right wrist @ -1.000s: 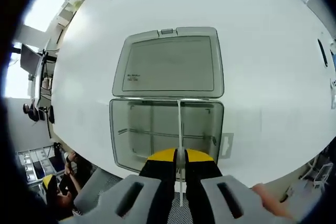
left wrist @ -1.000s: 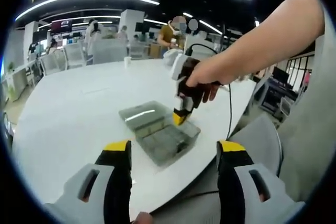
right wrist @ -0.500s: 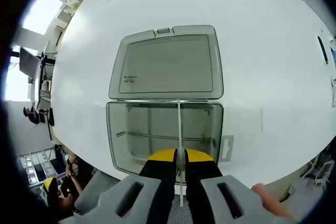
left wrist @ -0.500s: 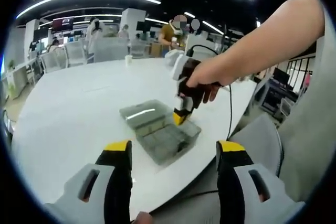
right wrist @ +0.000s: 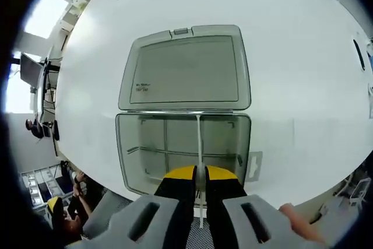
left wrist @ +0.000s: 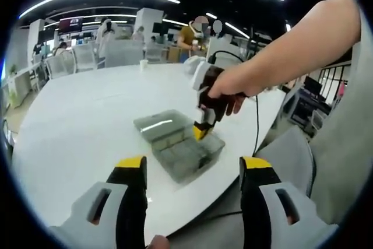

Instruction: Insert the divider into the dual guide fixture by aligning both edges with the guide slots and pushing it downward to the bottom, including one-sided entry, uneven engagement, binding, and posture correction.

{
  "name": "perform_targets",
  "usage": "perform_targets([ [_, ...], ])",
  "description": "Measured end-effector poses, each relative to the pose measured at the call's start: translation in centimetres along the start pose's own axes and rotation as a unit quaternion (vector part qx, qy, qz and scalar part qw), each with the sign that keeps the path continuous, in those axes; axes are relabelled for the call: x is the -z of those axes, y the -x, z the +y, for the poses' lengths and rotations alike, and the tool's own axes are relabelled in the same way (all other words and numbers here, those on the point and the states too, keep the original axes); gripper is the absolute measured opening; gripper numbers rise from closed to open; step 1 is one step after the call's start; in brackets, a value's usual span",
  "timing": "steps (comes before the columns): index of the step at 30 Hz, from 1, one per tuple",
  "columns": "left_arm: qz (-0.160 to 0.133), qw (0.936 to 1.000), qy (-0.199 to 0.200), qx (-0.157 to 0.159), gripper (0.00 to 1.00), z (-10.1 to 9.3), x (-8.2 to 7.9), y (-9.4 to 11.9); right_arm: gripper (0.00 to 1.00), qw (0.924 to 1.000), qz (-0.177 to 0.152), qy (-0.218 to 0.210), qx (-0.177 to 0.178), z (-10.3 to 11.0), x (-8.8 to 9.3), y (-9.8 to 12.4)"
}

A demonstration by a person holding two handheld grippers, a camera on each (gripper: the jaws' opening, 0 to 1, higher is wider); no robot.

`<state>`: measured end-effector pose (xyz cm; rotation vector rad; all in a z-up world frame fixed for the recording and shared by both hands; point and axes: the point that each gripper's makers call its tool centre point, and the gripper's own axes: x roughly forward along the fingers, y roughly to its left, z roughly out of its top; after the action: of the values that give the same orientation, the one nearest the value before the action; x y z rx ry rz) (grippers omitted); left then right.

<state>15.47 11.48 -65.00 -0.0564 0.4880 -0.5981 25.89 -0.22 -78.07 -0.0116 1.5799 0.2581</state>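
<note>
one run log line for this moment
right tongs: shut on divider | divider: edge-on over open clear box, lid flat on white table | left tongs: open, clear of box

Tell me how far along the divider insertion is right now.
Done: the clear box lies open on the white table, lid folded flat. In hand: the right gripper is shut on the thin white divider, held edge-on over the box; whether its edges are in the slots cannot be told. Left: pushing it to the bottom. The left gripper is open, away from the box.
</note>
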Motion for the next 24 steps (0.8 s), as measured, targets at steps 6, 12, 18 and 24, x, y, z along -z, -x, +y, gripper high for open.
perform_targets([
  [6, 0.001, 1.0000, 0.002, -0.001, 0.62, 0.34, 0.13, -0.07, 0.00, 1.0000, 0.004, 0.000, 0.003, 0.11, 0.17, 0.01],
  [12, 0.001, 1.0000, 0.003, 0.000, 0.62, 0.40, 0.04, -0.14, 0.00, 1.0000, 0.007, 0.002, 0.005, 0.18, 0.28, 0.00],
  [18, 0.000, 1.0000, 0.003, -0.001, 0.62, 0.52, -0.08, -0.15, 0.00, 0.9999, 0.009, 0.001, 0.007, 0.16, 0.06, -0.23],
  [24, -0.001, 1.0000, 0.004, -0.001, 0.62, 0.69, -0.15, -0.12, 0.00, 0.9999, 0.009, 0.002, 0.008, 0.34, 0.21, -0.21],
])
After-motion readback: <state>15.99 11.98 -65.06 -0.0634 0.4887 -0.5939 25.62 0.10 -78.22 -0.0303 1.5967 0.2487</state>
